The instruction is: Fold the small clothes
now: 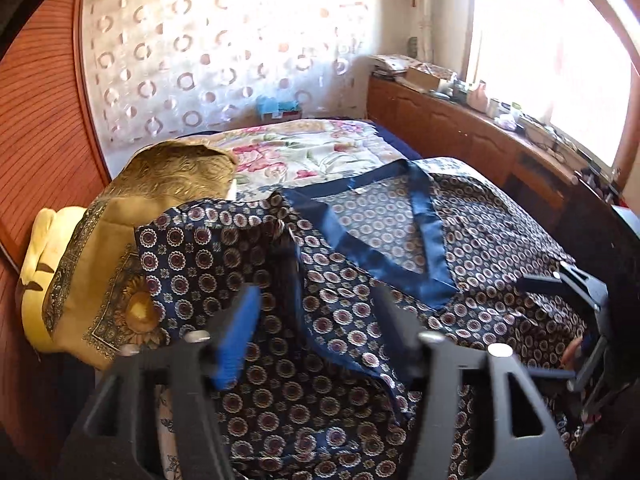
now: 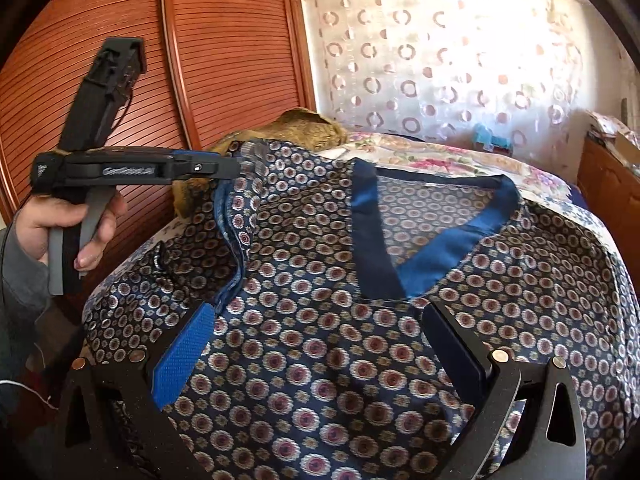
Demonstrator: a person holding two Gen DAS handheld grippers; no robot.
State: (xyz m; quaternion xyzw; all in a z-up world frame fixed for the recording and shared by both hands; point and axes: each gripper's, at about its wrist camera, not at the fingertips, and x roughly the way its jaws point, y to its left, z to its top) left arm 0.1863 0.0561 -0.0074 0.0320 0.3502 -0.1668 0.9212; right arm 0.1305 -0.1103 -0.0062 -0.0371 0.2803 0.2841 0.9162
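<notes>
A navy top (image 2: 320,340) with a round medallion print and a blue V-neck band (image 2: 440,256) lies spread front-up on the bed. Its left sleeve (image 2: 248,200) is bunched and folded in toward the body. My left gripper (image 1: 316,336) hangs over that folded sleeve with its jaws wide apart and nothing pinched. From the right wrist view the left gripper (image 2: 236,168) sits at the sleeve's raised edge, with a hand (image 2: 60,216) on its handle. My right gripper (image 2: 320,352) stands open low over the top's chest, below the V-neck. The right gripper (image 1: 552,280) shows at the garment's right side.
A gold-brown patterned cloth (image 1: 160,184) and a yellow pillow (image 1: 44,240) lie left of the top. A floral bedspread (image 1: 304,148) stretches behind it. Slatted wooden wardrobe doors (image 2: 120,40) stand at the left. A cluttered wooden cabinet (image 1: 460,120) runs under the window.
</notes>
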